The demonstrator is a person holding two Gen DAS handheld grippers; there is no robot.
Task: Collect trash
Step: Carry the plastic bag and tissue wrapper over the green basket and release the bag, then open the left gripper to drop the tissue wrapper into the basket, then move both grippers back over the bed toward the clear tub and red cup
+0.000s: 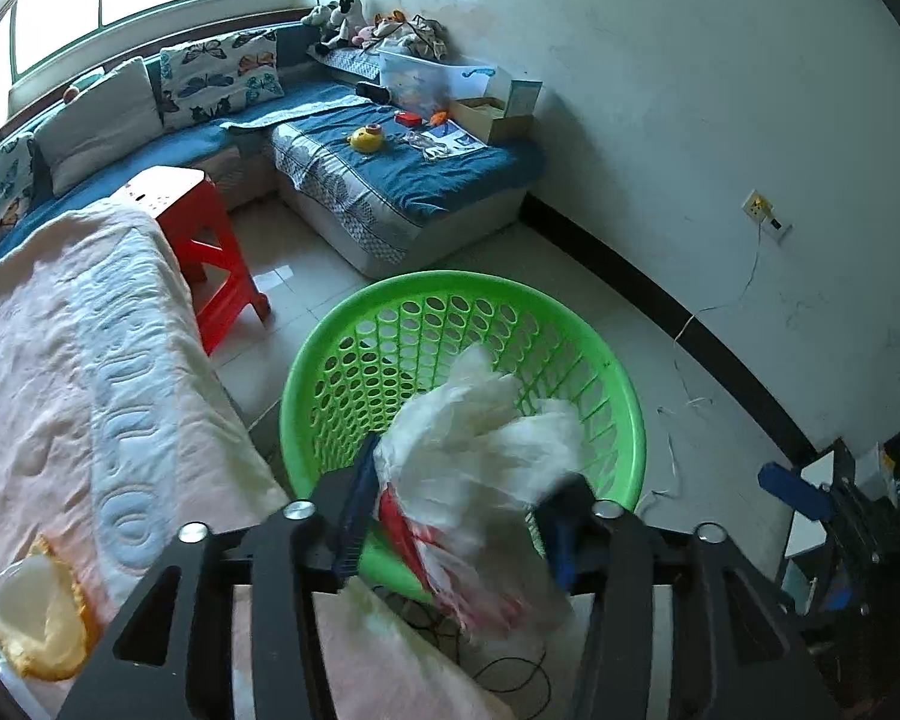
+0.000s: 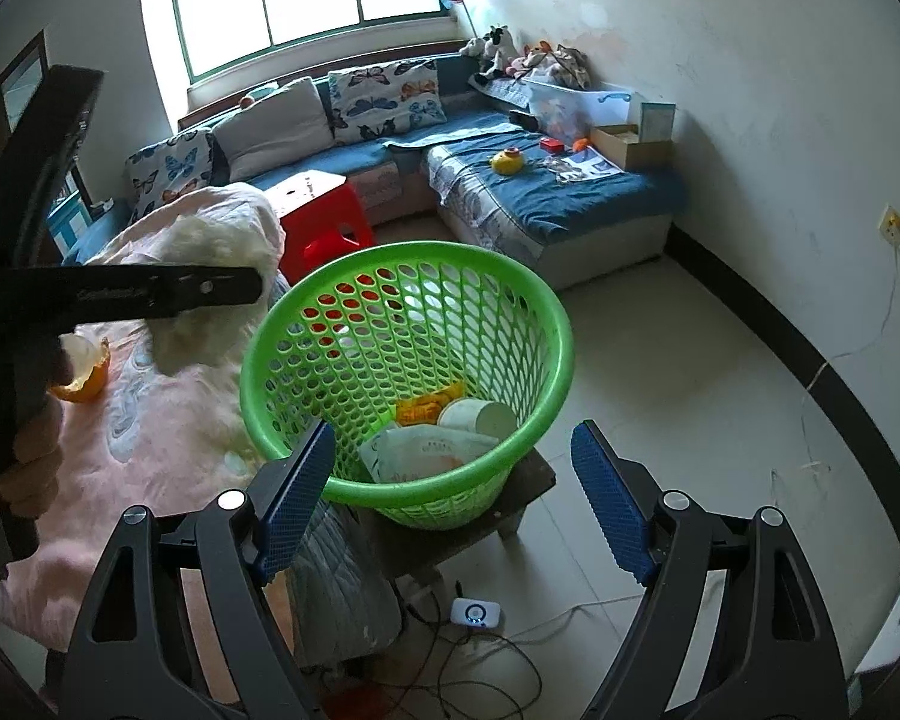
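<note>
Above the green perforated basket, at lower centre of the left wrist frame, the left gripper clamps a crumpled white plastic bag with red print, its jaws narrowed onto the bag. The bag's long axis runs from the lower centre up toward the basket's far rim, its bunched end over the opening. In the right wrist view the right gripper stands wide, blue pads well apart and holding nothing, aimed at the basket, which sits on a low dark stool. Only this view shows the basket's contents: a paper cup, an orange wrapper and a pale packet. It also shows the left gripper from the side at centre left, with the white bag partly hidden behind it. Orange peel lies on the pink blanket in both views.
</note>
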